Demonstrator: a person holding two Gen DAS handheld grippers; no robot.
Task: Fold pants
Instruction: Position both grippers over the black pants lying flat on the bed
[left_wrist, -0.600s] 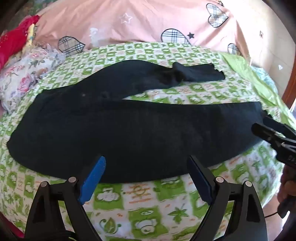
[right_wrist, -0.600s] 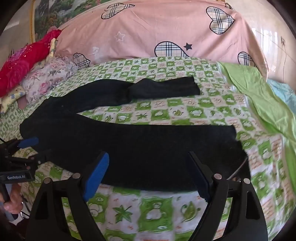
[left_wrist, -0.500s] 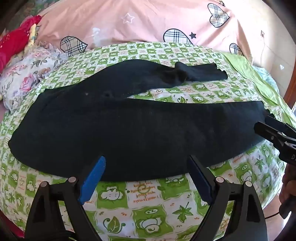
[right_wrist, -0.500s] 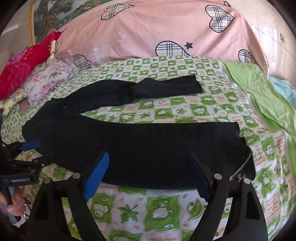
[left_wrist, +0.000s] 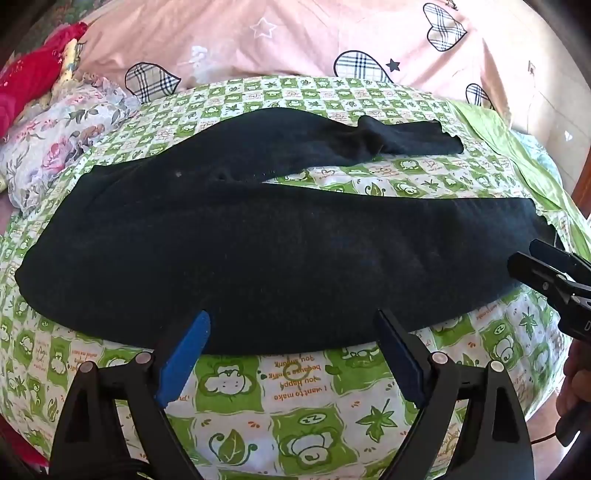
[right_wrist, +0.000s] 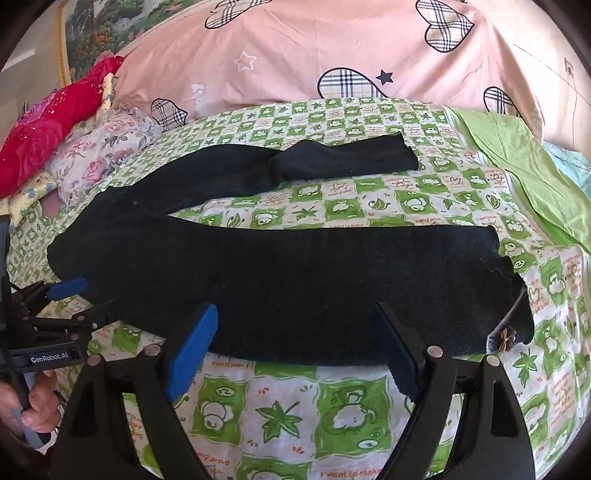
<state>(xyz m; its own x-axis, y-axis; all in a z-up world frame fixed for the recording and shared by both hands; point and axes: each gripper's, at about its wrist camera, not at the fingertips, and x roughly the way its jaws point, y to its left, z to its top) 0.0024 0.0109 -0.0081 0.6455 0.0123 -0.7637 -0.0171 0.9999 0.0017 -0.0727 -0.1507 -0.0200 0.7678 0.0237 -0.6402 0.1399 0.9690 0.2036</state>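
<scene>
Black pants (left_wrist: 277, 251) lie spread flat on the bed, waist at the left and legs running right. The near leg (right_wrist: 351, 277) stretches straight across; the far leg (right_wrist: 332, 162) angles away with a crease at mid-length. A small brown ornament (right_wrist: 504, 338) sits at the near leg's hem. My left gripper (left_wrist: 291, 321) hovers open over the near edge by the waist end, with nothing pinched. My right gripper (right_wrist: 295, 314) hovers open over the near edge of the near leg. Each shows in the other's view: the right gripper (left_wrist: 535, 266) near the hem, the left gripper (right_wrist: 74, 299) near the waist.
The bed carries a green and white checked sheet (left_wrist: 295, 406). A pink quilt (left_wrist: 295, 37) with plaid hearts is piled at the back. A floral pillow (left_wrist: 55, 136) and red cloth (left_wrist: 29, 74) lie at the far left, a plain green sheet (right_wrist: 517, 166) at the right. A hand (right_wrist: 33, 402) holds the left tool.
Both views have drifted only slightly. The jaws stay wide and the pants lie as before.
</scene>
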